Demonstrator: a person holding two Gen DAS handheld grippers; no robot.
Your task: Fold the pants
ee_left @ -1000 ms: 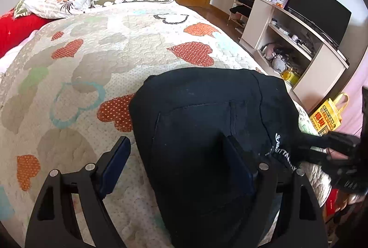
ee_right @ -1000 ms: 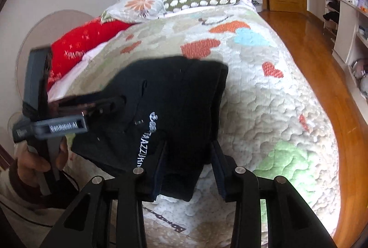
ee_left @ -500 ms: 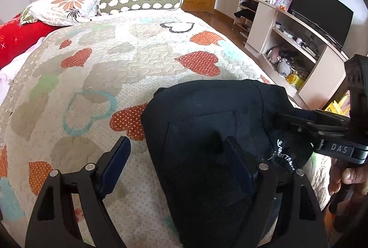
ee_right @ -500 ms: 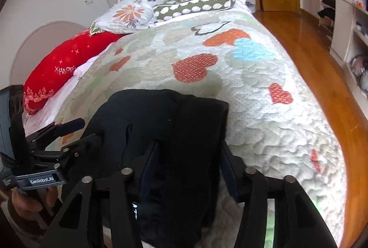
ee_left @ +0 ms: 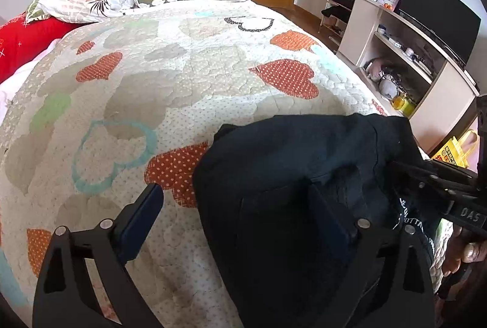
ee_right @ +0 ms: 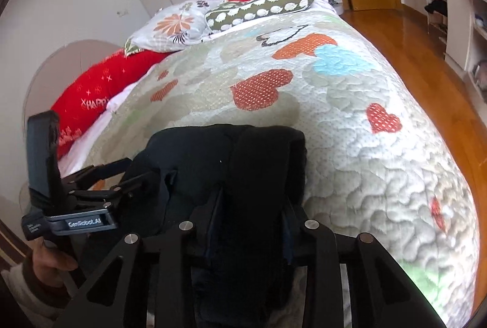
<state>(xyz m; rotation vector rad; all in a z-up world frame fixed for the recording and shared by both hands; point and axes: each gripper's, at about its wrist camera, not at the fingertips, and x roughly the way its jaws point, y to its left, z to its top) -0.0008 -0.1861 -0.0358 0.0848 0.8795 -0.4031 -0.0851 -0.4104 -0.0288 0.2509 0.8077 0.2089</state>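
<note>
**Folded pants at the foot of the bed: one pair of tongs letting go, the other closing in**

You are working at the near end of the bed, where the black pants are lying as a thick, doubled-over bundle on the heart-patterned quilt.

Your left tongs are opening wide; one finger is standing clear over the quilt, the other is resting against the dark cloth, and nothing is being pinched between them. Your right tongs are closing, with a ridge of the fabric sitting between the fingers. Black cloth against black fingers is making contact hard to judge, so they are probably squeezing it, though you should not count on a firm hold.

The pants are looking soft, limp and fairly heavy for cloth, with several layers stacked. They are likely to sag and slide apart if lifted by one layer. You are better off taking hold through the full thickness at a folded edge or near the printed waistband, one corner per hand.
</note>
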